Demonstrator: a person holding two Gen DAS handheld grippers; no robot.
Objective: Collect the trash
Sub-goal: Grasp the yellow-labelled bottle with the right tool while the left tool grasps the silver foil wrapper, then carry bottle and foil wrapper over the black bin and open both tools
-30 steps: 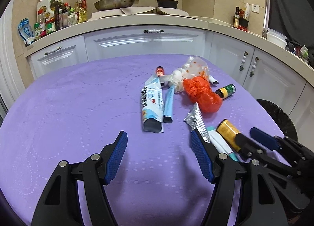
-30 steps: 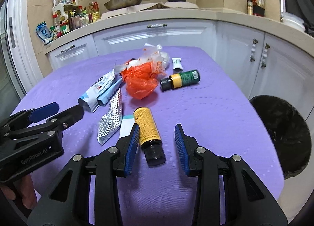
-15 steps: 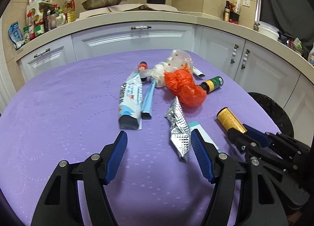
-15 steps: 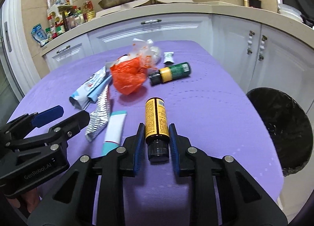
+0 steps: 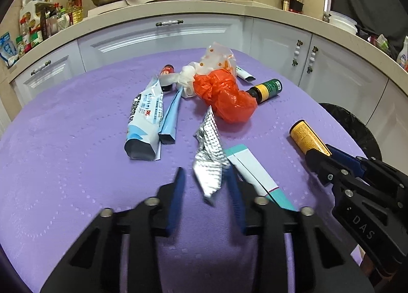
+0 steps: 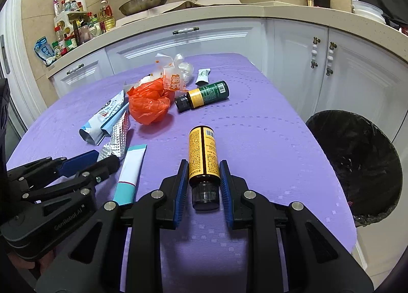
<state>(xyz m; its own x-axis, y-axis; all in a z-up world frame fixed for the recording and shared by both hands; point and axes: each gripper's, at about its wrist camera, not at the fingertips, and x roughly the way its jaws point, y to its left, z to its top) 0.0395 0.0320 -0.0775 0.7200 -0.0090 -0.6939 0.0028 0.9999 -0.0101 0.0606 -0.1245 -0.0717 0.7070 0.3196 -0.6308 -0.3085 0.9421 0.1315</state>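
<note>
Purple cloth covers our table (image 6: 267,140), most trash uncollected on it: wrappers, red bag (image 6: 149,105), green bottle (image 6: 204,95). The black bin (image 6: 357,165) waits beyond the right edge, path clear. Our right gripper (image 6: 204,178) clamps the yellow bottle (image 6: 203,152); our left gripper (image 5: 206,192), jaws apart, straddles the foil (image 5: 209,155).

The yellow bottle (image 6: 203,153) is clamped between the right gripper (image 6: 203,181) jaws above the purple tabletop (image 6: 267,140); a black-lined bin (image 6: 357,165) is seen to their right.
</note>
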